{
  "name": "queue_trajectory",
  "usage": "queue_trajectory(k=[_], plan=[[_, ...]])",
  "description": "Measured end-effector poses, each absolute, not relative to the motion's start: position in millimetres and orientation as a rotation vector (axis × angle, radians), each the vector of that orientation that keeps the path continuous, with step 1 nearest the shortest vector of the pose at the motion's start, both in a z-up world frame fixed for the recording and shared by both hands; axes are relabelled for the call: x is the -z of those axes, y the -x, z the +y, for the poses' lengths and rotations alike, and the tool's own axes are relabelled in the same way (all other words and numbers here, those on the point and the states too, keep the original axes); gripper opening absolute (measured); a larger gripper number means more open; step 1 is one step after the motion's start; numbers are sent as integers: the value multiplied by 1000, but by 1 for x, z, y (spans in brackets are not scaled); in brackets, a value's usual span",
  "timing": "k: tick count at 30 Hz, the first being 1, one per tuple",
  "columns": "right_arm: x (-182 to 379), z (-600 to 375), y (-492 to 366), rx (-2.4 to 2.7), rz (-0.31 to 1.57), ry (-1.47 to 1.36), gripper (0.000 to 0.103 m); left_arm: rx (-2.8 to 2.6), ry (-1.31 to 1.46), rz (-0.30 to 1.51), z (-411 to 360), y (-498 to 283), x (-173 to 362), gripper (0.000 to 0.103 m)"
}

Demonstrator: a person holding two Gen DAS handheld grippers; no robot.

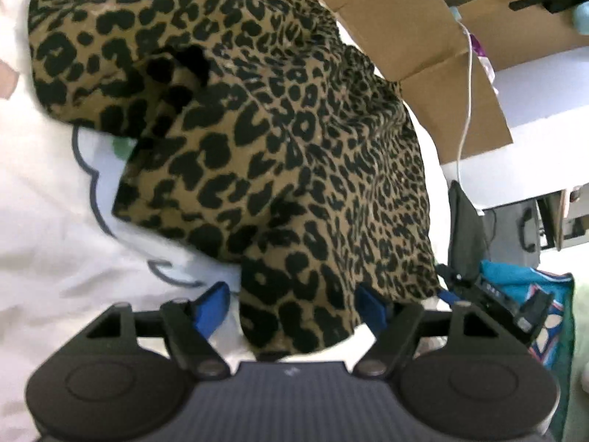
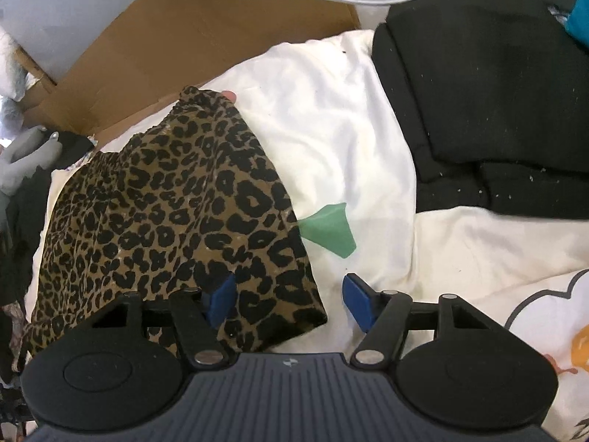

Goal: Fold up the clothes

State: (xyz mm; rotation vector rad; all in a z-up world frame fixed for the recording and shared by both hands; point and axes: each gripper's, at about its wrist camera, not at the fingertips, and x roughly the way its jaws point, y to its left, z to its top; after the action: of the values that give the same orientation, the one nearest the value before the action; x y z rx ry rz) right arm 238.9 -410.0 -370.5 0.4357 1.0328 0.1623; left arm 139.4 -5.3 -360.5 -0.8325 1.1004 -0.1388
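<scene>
**A:** Left wrist view, nearest first: your left gripper has its blue-padded jaws spread wide, and the tan-and-black leopard-print garment drapes between them without being pinched. Beyond it, the cloth lies bunched and doubled on the white printed bedsheet, with a brown cardboard box behind.

**B:** And your right side?

**A:** Your right gripper is wide too; one pad sits over the garment's near corner, the other over bare sheet. Farther off lie a green patch and a black folded garment.

**B:** Which step?

**A:** I judge you're between grips, mid-fold or finishing; I can't tell which. Any next grasp needs an edge squarely between the pads before you close.
</scene>
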Motion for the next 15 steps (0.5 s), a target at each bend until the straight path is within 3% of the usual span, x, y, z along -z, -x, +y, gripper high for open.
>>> queue_trajectory(k=[1, 2, 4, 7, 8, 9, 10, 11, 15], plan=[[373, -412, -238, -159, 1037, -454, 63, 139, 847, 1099, -4, -140, 362, 75], [375, -413, -238, -157, 1042, -473, 60, 139, 863, 1098, -3, -141, 364, 66], [380, -417, -237, -151, 1051, -510, 30, 127, 889, 1103, -4, -140, 368, 55], [386, -422, -235, -145, 1057, -568, 28, 120, 919, 1111, -6, -140, 372, 44], [386, -421, -235, -148, 1058, -572, 28, 126, 924, 1114, -6, -139, 373, 34], [386, -420, -236, -151, 1058, -575, 25, 131, 929, 1115, -6, -139, 372, 28], [385, -419, -236, -161, 1057, -581, 12, 136, 935, 1115, -6, -138, 371, 17], [385, -418, -236, -172, 1055, -587, 8, 141, 940, 1114, -6, -138, 370, 16], [370, -418, -233, -167, 1008, -578, 4, 190, 954, 1111, -10, -136, 359, 11]])
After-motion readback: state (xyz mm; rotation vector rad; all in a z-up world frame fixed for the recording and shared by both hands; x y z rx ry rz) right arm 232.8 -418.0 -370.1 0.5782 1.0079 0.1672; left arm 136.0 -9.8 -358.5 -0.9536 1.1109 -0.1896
